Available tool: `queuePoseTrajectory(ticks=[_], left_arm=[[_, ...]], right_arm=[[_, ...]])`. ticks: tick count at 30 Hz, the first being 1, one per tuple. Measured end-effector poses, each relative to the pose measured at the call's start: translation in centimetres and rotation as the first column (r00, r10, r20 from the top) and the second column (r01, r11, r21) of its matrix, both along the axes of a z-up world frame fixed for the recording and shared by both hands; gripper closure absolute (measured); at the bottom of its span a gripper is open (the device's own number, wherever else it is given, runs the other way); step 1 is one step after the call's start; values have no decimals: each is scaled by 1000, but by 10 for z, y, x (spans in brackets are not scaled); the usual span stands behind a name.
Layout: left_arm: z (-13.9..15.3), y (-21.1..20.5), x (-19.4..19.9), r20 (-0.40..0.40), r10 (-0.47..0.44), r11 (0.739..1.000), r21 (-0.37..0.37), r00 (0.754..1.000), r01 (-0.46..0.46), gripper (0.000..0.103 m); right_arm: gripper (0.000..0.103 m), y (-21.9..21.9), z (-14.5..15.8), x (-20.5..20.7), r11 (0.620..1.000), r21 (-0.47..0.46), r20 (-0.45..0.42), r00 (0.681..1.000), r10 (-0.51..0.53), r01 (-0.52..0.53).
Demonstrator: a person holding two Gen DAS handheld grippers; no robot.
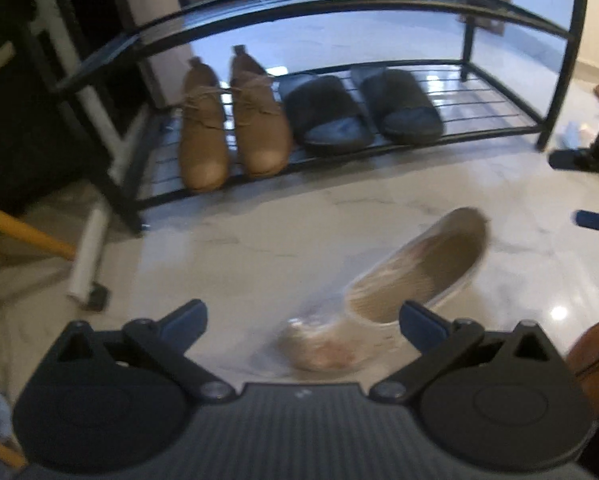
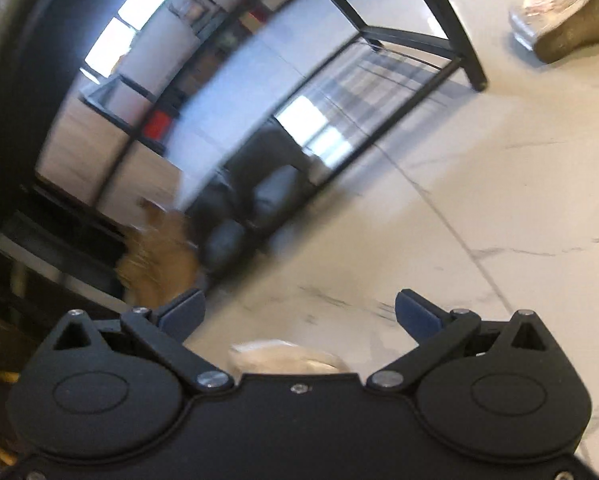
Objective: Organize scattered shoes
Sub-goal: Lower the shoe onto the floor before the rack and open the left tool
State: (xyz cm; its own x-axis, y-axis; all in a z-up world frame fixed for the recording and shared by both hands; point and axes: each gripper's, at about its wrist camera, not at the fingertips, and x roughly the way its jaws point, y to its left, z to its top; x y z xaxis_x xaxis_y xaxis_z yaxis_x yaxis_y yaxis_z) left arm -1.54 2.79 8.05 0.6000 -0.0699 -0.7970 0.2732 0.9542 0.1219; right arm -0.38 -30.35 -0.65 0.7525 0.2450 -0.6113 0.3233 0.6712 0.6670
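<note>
Rack [image 1: 499, 10] by the wall already carries tan boots [image 1: 235, 120] and black slides [image 1: 363, 110] paired toes-out, so its right end looks meant for more. Cream slip-on [image 1: 399, 284] lies loose on the floor, just ahead of the left hand-held gripper [image 1: 301, 318], jaws spread wide and empty. Right hand-held gripper [image 2: 299, 312] is likewise wide and holding nothing.

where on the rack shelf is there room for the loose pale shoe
The lower shelf is bare wire from the right black slide to the rack's right leg. The left half is crowded: two tan lace-up shoes, then both slides. The pale slip-on lies on open floor before the open left gripper.
</note>
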Motion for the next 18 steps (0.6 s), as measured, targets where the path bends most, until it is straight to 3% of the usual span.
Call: queuePoseTrajectory(ticks=[4,9,14,18], left_arm=[[2,11,2,8,26,998,-59,1000,-25,1],[-3,9,4,-1,48,998,-43,999,-48,1],[-14,16,15,-88,77,991,-99,993,-85,1],[-19,29,23,-152,136,976,-151,979,-160,1]], right_arm=[[0,15,-5,-5,999,-4,-107,994,38,-39],[0,36,2,-8,990,-105,-139,987,82,-97],[0,60,5,-5,969,-171,-131,979,155,-176],[0,77,-5,-1,981,-80,-162,973,162,-176]])
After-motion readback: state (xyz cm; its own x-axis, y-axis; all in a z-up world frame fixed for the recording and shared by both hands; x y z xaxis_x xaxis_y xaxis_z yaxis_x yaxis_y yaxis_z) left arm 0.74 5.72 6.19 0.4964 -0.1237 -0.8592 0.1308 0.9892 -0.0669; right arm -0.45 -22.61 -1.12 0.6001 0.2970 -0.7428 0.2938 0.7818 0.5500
